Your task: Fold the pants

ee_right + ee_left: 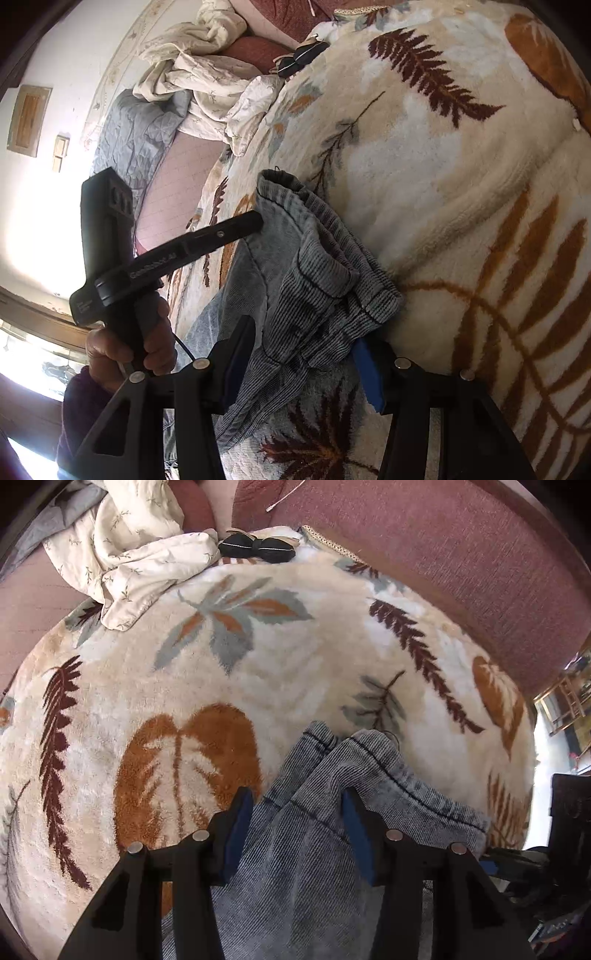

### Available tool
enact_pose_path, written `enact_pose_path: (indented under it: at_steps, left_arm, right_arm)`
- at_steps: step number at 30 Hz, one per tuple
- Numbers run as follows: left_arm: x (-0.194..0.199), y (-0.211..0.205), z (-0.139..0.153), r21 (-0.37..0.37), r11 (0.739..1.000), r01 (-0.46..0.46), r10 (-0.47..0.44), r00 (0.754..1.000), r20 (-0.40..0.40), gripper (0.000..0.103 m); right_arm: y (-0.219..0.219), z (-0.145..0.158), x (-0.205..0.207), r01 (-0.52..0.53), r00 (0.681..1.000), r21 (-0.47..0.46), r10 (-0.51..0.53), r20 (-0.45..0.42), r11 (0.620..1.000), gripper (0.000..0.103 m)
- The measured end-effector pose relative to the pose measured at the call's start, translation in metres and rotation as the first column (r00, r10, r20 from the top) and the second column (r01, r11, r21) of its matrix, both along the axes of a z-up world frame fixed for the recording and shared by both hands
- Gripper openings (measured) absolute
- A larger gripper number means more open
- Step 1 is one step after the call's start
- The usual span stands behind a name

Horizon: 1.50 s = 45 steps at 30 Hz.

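Fingers of left gripper and right gripper straddle pants, contact unclear. Denim soft, limp, moderately heavy; you grip stitched hems, support both ends.

Pants faded grey-blue ribbed denim, matt, blanket thick fluffy fleece with leaf print, sheet thin crumpled cotton, headboard coarse woven maroon cloth, gripper fingers matt black plastic, pads blue rubbery.

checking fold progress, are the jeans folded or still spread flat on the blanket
Folded, at least at this end: the jeans lie doubled in stacked layers, hems bunched together on the leaf-print blanket. How neat the whole fold is cannot be told.
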<state>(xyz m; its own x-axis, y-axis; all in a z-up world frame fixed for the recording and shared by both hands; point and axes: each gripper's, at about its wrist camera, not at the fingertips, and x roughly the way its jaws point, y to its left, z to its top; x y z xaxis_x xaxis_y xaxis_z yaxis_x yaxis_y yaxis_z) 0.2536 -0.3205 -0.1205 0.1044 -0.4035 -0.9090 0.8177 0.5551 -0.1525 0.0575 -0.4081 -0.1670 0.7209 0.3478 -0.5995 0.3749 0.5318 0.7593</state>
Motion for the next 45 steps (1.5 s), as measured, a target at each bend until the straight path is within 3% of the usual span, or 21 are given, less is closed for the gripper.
enact_pose_path:
  at_steps: [2,4,8,12,17,18,19,20,25,28,31,35,40,45]
  left_arm:
    - [-0.002,-0.003,0.000,0.004,1.000,-0.007,0.006,1.000,0.023,0.057]
    - [-0.004,-0.005,0.002,0.029,0.999,-0.026,0.023,0.996,0.086,0.075]
    - [-0.010,-0.006,0.010,0.058,0.998,-0.005,-0.005,0.982,0.188,0.079]
    - [-0.015,-0.013,0.000,0.106,0.993,0.044,-0.060,0.986,0.153,0.080]
    - [-0.001,-0.006,-0.012,0.042,0.999,-0.011,0.010,1.000,0.030,0.080]
    - [0.000,-0.004,-0.014,0.032,0.999,-0.015,0.015,1.000,0.014,0.076]
    - [0.000,-0.004,-0.016,0.028,1.000,-0.008,0.008,1.000,0.003,0.063]
    - [-0.001,-0.005,-0.017,0.021,1.000,0.009,-0.008,1.000,-0.016,0.058]
    - [-0.010,-0.008,-0.010,0.013,0.999,0.038,-0.038,0.999,-0.009,0.040]
    - [-0.008,-0.004,-0.008,-0.019,0.999,0.030,-0.031,0.999,-0.019,0.030]
    - [-0.007,0.004,-0.005,-0.052,0.998,0.020,-0.021,0.999,-0.024,0.025]
    - [-0.005,0.012,0.002,-0.088,0.996,0.000,-0.003,1.000,-0.027,0.018]
    - [-0.005,0.024,0.013,-0.159,0.987,-0.031,0.025,0.999,-0.036,0.015]
    - [-0.006,0.054,0.033,-0.267,0.959,-0.090,0.082,0.996,-0.039,0.014]
  right_arm:
    - [0.000,-0.001,0.000,0.000,1.000,0.005,0.000,0.000,1.000,0.056]
    - [0.000,-0.001,0.000,-0.004,1.000,0.005,0.004,0.003,1.000,0.056]
    - [-0.003,-0.002,0.000,-0.008,1.000,0.013,0.008,0.003,1.000,0.054]
    - [-0.002,-0.001,0.001,-0.008,1.000,0.009,0.008,0.000,1.000,0.054]
    - [-0.004,-0.002,0.002,-0.015,1.000,0.008,0.015,0.004,1.000,0.054]
    - [-0.004,-0.002,0.003,-0.015,1.000,0.007,0.015,0.004,1.000,0.054]
    - [-0.004,-0.002,0.003,-0.014,1.000,0.006,0.014,0.003,1.000,0.054]
    - [-0.004,-0.002,0.003,-0.013,1.000,0.008,0.013,0.004,1.000,0.054]
    - [-0.002,-0.002,0.006,-0.007,1.000,-0.021,0.007,0.009,1.000,0.054]
    - [-0.002,-0.003,0.006,0.003,1.000,-0.056,-0.003,-0.008,0.998,0.033]
    - [-0.003,-0.003,0.005,0.007,1.000,-0.051,-0.007,-0.002,0.999,0.026]
    - [0.005,0.008,0.006,-0.006,1.000,-0.123,0.008,0.012,0.992,0.022]
    - [0.025,0.034,0.004,-0.031,0.996,-0.268,0.052,0.073,0.963,0.021]
    - [0.054,0.060,0.003,-0.055,0.984,-0.404,0.118,0.132,0.913,0.020]
